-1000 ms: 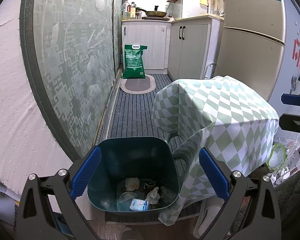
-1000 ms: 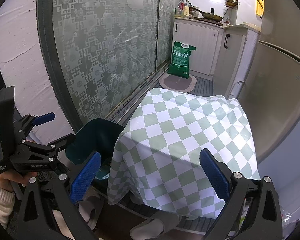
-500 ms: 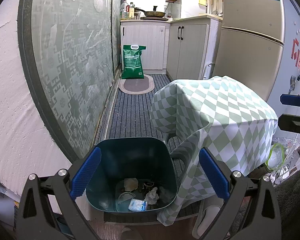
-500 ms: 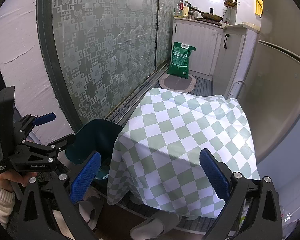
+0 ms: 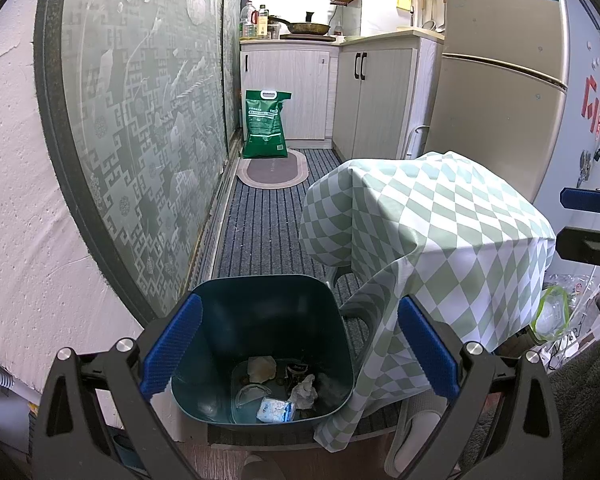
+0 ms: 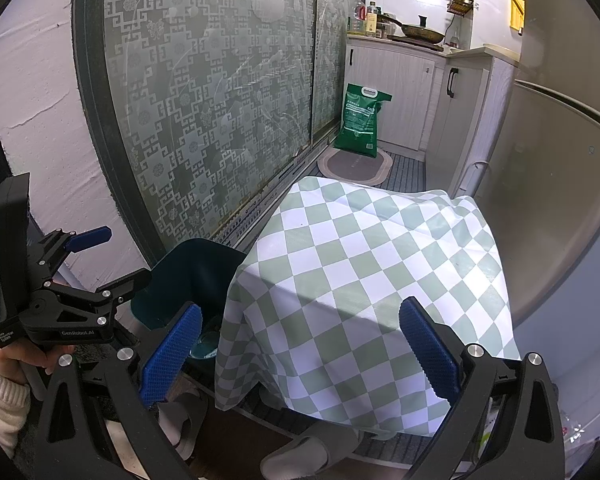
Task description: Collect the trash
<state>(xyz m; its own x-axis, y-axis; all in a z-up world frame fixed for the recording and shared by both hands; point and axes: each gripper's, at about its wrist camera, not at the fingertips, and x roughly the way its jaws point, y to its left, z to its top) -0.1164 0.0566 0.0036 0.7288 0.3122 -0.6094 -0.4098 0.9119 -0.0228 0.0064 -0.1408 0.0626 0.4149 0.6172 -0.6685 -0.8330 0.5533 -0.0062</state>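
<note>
A dark teal trash bin (image 5: 220,300) stands on the floor by the glass door; it also shows in the right wrist view (image 6: 188,276). Inside lie crumpled paper (image 5: 306,392), a blue-white packet (image 5: 276,410) and other scraps. My left gripper (image 5: 298,350) is open and empty, above the bin's mouth. My right gripper (image 6: 298,354) is open and empty, above the near edge of a small table under a green-white checked cloth (image 6: 372,276). The cloth's top is bare.
The checked cloth (image 5: 432,232) hangs beside the bin's right rim. A green sack (image 5: 265,124) and oval mat (image 5: 274,170) lie down the kitchen aisle. Fridge (image 5: 500,80) on the right. Slippers (image 6: 300,456) lie on the floor below the table.
Both views have drifted back slightly; the bin and table sit a little lower and farther in frame. Both grippers stay open and empty.
</note>
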